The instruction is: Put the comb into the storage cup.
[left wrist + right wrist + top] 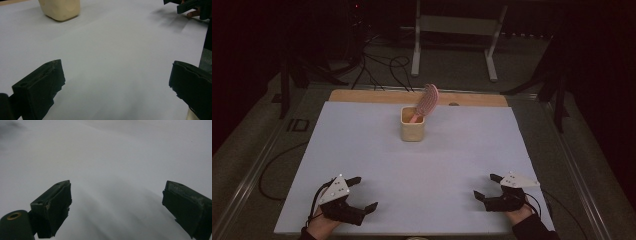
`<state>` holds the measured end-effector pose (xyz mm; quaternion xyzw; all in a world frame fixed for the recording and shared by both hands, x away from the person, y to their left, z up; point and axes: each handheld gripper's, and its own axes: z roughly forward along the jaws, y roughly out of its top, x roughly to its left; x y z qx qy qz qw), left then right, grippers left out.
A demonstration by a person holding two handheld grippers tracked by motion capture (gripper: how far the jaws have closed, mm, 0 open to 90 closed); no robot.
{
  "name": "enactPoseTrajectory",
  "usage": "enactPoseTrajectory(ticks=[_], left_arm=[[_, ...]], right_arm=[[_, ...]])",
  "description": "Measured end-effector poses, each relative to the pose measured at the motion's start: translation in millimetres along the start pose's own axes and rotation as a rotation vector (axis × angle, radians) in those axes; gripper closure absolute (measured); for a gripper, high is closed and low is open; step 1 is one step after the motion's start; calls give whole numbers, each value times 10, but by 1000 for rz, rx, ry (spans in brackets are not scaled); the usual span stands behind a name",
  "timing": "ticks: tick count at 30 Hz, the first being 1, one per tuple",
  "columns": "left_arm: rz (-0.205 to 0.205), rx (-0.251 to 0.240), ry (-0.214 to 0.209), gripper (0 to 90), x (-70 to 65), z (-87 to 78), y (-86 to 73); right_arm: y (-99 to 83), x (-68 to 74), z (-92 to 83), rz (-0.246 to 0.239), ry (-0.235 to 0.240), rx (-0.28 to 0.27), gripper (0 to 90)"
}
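White sheet (412, 165) covers wooden tabletop (362, 96), whose far edge is exposed. Black cables (382, 67) and white metal stand (457, 30) on floor beyond.

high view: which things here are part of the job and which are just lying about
Part of the job:
- pink hairbrush, standing tilted in the cup
- cream cup at the far middle of the white sheet
- left gripper and right gripper, both open, holding nothing, near the front edge

Just lying about:
- black cables on the floor beyond the table
- white stand behind them
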<state>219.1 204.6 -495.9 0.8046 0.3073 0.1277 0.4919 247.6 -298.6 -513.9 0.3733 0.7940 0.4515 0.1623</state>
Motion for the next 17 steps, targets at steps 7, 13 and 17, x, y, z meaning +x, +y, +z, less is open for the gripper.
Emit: enactPoseTrajectory(ticks=[7, 13, 17], left_arm=[[4, 1, -1, 3, -4, -2, 2], [2, 0, 0, 3, -2, -2, -2], [8, 0, 1, 3, -2, -5, 5]], right_arm=[[24, 1, 75, -8, 1, 4, 83], [45, 0, 83, -6, -19, 4, 83], [59, 3, 65, -7, -26, -1, 83]])
